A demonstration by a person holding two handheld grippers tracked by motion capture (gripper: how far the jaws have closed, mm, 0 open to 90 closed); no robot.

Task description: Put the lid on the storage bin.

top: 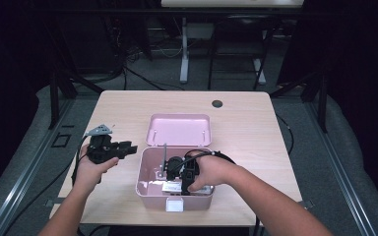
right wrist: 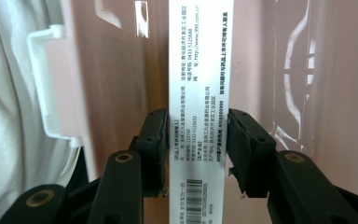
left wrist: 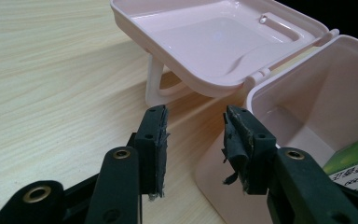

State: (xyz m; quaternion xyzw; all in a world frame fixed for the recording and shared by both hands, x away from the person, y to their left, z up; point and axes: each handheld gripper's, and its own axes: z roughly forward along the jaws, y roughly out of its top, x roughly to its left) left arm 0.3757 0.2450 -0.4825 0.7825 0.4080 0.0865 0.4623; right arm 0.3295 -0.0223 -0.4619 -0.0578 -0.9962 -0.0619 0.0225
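right gripper [right wrist: 196,140] gripping white carton [right wrist: 199,70] inside pink box [top: 147,184] | left gripper [left wrist: 193,140] hovering released beside box, jaws holding nothing

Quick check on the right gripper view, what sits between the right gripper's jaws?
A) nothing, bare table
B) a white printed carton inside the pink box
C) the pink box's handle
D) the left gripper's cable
B: in the right gripper view the white printed carton stands between the right gripper pads, inside the pink box; whether the pads press on it cannot be told.
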